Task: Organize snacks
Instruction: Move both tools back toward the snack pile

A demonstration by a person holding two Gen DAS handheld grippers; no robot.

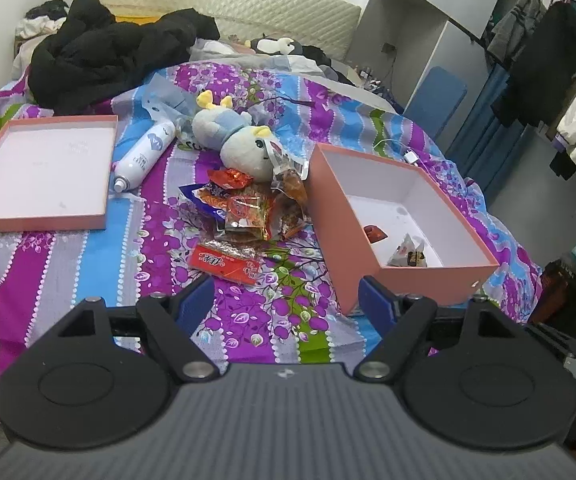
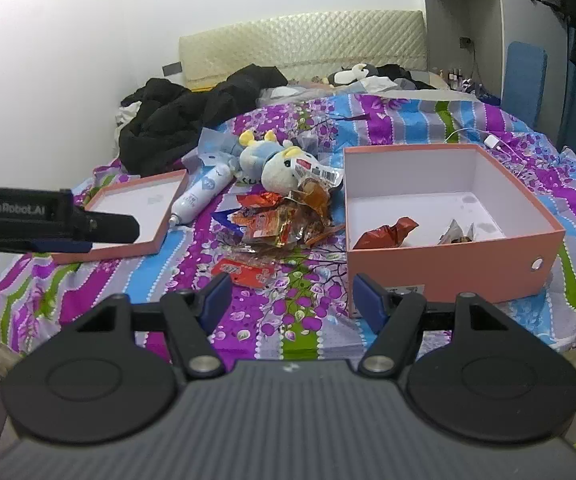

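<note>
While both grippers are held above the near edge of the bed [image 1: 88, 248], nothing is gripped: the left gripper [image 1: 286, 305] is spread wide w/ only the floral bedspread seen between its blue ribbed pads [image 1: 194, 304], and the right gripper [image 2: 291, 298] is likewise spread wide and empty. In the right wrist view the left gripper's black body, lettered "GenRobot.AI", is seen from the side at the left edge.

A loose heap of snack packets [image 1: 248, 208] [image 2: 284, 220] is piled mid-bed: crinkly foil and clear plastic, mostly red, orange and brown. One flat rectangular red packet [image 1: 226, 260] [image 2: 246, 270] lies apart at the near side of the heap.

Just right of the heap a pink cardboard box [image 1: 351, 240] [image 2: 447, 264] is set, square, deep-walled, matte white inside, w/ a round finger hole in its near wall. Two packets are already inside: a crumpled red foil one [image 2: 385, 234] and a silvery clear one [image 2: 457, 234], near each other on the floor of the box.

A shallow pink lid [image 1: 40, 168] [image 2: 128, 216], white inside, lies well left. Between lid and heap a smooth white cylindrical spray can [image 1: 144, 152] [image 2: 204, 196] lies on its side. A soft plush toy [image 1: 236, 140] [image 2: 280, 160], pale blue and cream w/ yellow tufts, rests against the heap's far side. Black rumpled clothing [image 1: 104, 52] is bunched near the quilted cream headboard [image 1: 228, 0].
</note>
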